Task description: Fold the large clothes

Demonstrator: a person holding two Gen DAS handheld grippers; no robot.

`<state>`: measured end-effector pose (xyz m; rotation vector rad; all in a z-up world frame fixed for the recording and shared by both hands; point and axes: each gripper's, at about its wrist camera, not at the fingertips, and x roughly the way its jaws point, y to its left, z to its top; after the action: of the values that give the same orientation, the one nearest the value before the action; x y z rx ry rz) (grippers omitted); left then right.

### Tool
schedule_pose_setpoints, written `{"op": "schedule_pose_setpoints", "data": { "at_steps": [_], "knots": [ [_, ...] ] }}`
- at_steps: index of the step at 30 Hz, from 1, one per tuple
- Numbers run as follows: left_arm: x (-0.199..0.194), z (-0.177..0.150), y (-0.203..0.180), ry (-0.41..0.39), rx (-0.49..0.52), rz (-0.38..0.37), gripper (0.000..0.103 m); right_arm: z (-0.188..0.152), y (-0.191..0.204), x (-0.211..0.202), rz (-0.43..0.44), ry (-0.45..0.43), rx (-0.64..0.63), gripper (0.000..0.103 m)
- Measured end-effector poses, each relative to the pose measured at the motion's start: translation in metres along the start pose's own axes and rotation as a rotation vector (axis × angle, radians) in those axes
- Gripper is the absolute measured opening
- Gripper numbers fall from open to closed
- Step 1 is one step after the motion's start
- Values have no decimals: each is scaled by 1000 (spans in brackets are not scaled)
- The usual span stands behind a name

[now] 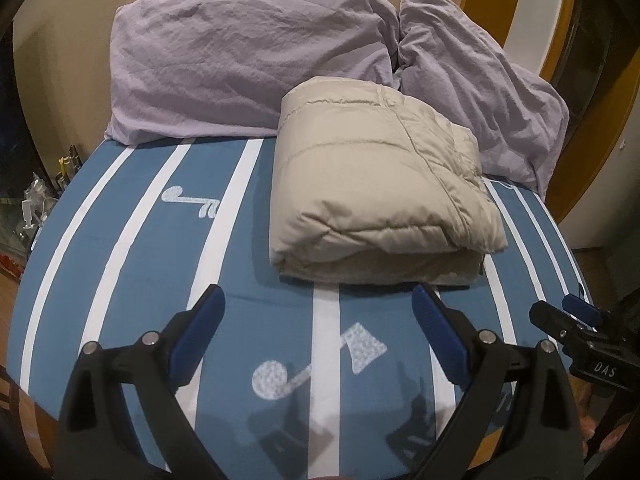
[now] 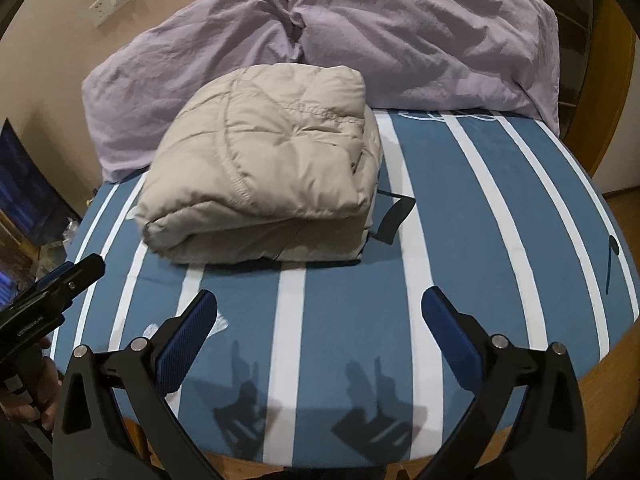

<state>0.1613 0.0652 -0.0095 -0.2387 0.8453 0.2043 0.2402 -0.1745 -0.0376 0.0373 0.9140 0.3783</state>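
A beige puffy jacket (image 1: 376, 184) (image 2: 264, 176) lies folded into a thick bundle on the blue bed sheet with white stripes (image 1: 140, 264) (image 2: 480, 216). A black strap (image 2: 394, 216) sticks out from its right side. My left gripper (image 1: 318, 308) hangs open above the sheet, short of the bundle's near edge, with nothing between its blue pads. My right gripper (image 2: 320, 308) is open too and empty, also held back from the bundle; one of its fingers (image 1: 576, 312) shows at the right edge of the left wrist view.
Two crumpled lilac pillows (image 1: 248, 64) (image 2: 424, 36) lean against the beige wall behind the jacket. A wooden door frame (image 1: 600, 120) stands at the right. Clutter (image 1: 36, 200) sits on the floor left of the bed. The wooden bed edge (image 2: 600, 392) shows near my right gripper.
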Motion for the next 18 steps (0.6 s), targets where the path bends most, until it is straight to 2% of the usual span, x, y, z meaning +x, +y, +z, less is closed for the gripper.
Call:
{"op": "schedule_pose_setpoints", "data": {
  "at_steps": [9, 18],
  "knots": [
    [-18, -9, 0, -20, -4, -29, 94, -6, 5, -11, 40, -23, 1, 102],
    [-20, -12, 1, -23, -14, -39, 94, -10, 13, -14, 36, -29, -18, 102]
  ]
}}
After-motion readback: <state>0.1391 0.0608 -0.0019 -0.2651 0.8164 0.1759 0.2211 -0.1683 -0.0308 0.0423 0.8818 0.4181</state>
